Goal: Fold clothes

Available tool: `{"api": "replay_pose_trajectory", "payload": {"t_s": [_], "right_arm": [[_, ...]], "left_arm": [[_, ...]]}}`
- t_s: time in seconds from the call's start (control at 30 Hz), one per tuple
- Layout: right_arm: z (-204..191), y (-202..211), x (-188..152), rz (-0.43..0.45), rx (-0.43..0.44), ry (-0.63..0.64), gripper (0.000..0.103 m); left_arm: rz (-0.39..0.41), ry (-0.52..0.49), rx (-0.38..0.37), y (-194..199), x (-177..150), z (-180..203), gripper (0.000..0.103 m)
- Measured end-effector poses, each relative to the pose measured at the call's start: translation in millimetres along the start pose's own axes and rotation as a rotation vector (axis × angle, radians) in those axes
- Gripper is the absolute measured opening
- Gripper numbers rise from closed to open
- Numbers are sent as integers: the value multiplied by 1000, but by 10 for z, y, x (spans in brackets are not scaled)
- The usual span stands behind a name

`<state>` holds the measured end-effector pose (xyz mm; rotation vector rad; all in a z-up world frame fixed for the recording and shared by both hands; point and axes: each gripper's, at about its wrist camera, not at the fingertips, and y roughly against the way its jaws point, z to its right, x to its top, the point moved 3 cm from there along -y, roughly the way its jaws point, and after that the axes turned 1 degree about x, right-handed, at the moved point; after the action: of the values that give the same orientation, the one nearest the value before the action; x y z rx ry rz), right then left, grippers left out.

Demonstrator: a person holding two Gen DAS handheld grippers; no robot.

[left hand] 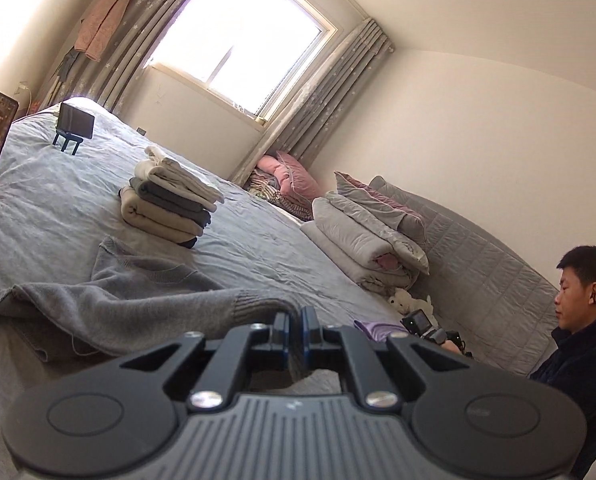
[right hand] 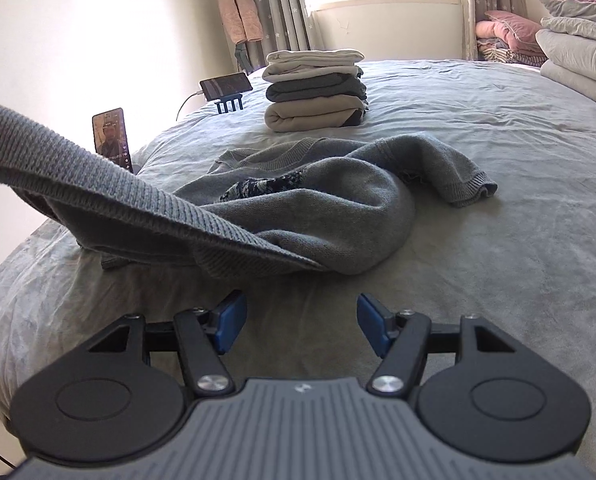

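left wrist view: the left claw (left hand: 293,322) has its jaws drawn nearly together on the ribbed hem of the grey sweater (left hand: 137,300), which trails away to the left across the bed (left hand: 257,248); whether the knit sits fully between the pads is hard to confirm, as the claw body hides the contact. a stack of folded clothes (left hand: 169,204) stands beyond the sweater. a person in dark clothing (left hand: 578,340) sits at the right edge. right wrist view: the right claw (right hand: 300,328) is wide open and holds nothing, low over the bed. the sweater lies crumpled directly ahead of it, one hem corner lifted up and off to the left edge of frame, a sleeve (right hand: 458,184) thrown out to the right. judgement: the lifted hem runs from upper left down to a low end just ahead of the open claw, so the right claw is the nearer one to that free end.
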<state>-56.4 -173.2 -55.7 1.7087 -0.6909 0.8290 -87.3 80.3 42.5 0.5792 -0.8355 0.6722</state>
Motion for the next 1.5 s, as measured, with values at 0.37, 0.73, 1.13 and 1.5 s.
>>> {"api": "replay_pose_trajectory", "payload": {"t_s": [0.37, 0.73, 1.13, 1.5], "right_arm": [[-103, -74, 31, 57, 34, 41, 15], [133, 437, 16, 56, -72, 130, 0], [297, 410, -26, -32, -32, 65, 12], [283, -65, 43, -63, 75, -98, 59]], "left_arm": [[25, 20, 7, 268, -2, -61, 5], [-55, 62, 80, 632, -220, -392, 5], [-197, 16, 183, 924, -611, -598, 5], [-249, -29, 238, 736, -719, -802, 6]]}}
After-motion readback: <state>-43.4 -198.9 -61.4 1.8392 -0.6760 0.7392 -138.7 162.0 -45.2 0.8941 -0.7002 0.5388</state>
